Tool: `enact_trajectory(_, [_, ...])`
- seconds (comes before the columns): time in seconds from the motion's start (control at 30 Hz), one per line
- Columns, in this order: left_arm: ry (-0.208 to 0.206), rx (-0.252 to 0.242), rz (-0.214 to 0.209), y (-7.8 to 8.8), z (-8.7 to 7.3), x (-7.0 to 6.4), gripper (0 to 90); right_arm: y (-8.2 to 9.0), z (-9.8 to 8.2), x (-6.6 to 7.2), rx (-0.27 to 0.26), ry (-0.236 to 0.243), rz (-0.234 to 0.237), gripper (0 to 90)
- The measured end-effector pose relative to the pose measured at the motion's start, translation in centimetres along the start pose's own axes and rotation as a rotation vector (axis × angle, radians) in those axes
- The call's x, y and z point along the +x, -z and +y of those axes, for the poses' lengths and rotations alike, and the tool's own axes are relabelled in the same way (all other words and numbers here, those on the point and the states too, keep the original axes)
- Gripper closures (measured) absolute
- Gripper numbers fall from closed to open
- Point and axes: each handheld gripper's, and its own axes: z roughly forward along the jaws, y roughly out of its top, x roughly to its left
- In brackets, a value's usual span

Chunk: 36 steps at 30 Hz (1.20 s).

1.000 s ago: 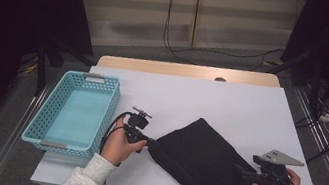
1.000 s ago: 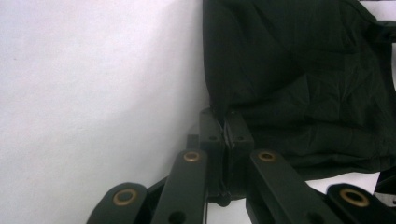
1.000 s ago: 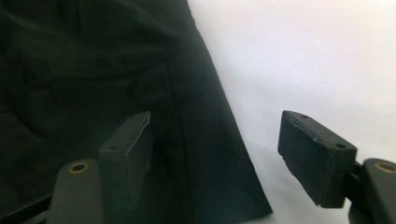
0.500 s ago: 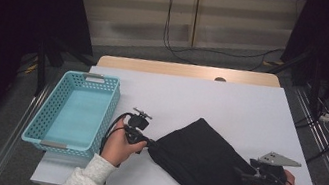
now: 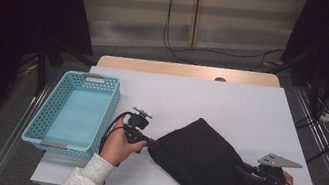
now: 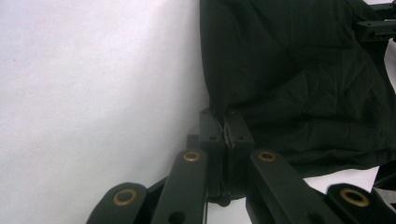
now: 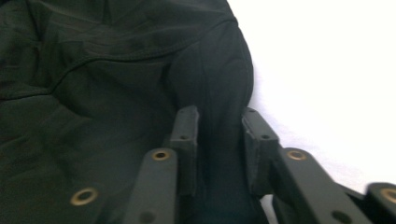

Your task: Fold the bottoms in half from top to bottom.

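Note:
A black cloth (image 5: 201, 164) lies crumpled on the white table (image 5: 231, 104), nearer the front edge. My left gripper (image 5: 149, 143) is at its left corner, and in the left gripper view the jaws (image 6: 226, 122) are pinched shut on the cloth's (image 6: 299, 70) edge. My right gripper (image 5: 239, 168) is at the cloth's right edge, a grey plate on top. Its jaws have just been closing. In the right gripper view a thick fold of the cloth (image 7: 93, 70) fills the narrow gap of my right gripper (image 7: 220, 123), pressed from both sides.
A light blue mesh basket (image 5: 48, 106) stands empty at the table's left edge, close to my left hand. Behind the cloth the table top is bare white. Cables trail on the floor beyond the table's far edge.
The right gripper's jaws have drawn together on the cloth's right edge. Both hands and the cloth stay where they were.

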Motion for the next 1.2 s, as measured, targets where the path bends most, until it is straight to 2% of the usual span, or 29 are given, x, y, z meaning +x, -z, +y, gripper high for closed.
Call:
enact_trajectory(0.03, [0.000,0.000,0.002,0.0,0.0,0.0,88.0,0.0,0.0,0.0,0.000,-0.006,0.010,77.9])
enact_trajectory(0.23, [-0.003,-0.003,0.006,0.1,0.0,0.1,87.9,0.0,0.0,0.5,-0.002,-0.015,-0.010,80.1])
enact_trajectory(0.4, [-0.028,-0.011,0.035,0.1,0.1,-0.3,85.0,0.0,0.1,0.8,-0.004,0.009,-0.022,80.3])
enact_trajectory(0.5, [-0.038,-0.014,0.065,0.2,0.1,-0.4,76.6,0.0,0.1,0.8,-0.004,0.016,-0.024,80.3])
enact_trajectory(0.57, [-0.045,-0.021,0.071,0.3,0.1,-0.4,66.1,0.0,0.1,0.9,-0.002,0.024,-0.027,80.3])
enact_trajectory(0.63, [-0.042,-0.031,0.091,0.4,0.0,-0.6,61.9,0.0,0.2,0.9,0.002,0.028,-0.029,80.3])
enact_trajectory(0.73, [-0.040,-0.040,0.100,0.3,-0.1,-0.7,50.1,0.0,0.3,1.1,0.004,0.037,-0.038,80.3])
enact_trajectory(0.83, [-0.056,-0.039,0.120,-0.1,-0.3,-1.0,43.8,0.0,0.3,1.2,0.007,0.040,-0.038,80.3])
enact_trajectory(0.97, [-0.083,-0.018,0.151,-1.1,-0.6,-1.3,40.2,0.0,0.2,1.3,0.005,0.065,-0.043,80.2])
enact_trajectory(1.1, [-0.147,-0.018,0.189,-1.7,-0.9,-1.6,38.0,0.0,0.2,1.4,0.007,0.066,-0.044,80.2])
enact_trajectory(1.2, [-0.175,-0.019,0.208,-1.8,-1.1,-1.8,38.6,0.0,0.2,1.3,0.005,0.064,-0.041,80.2])
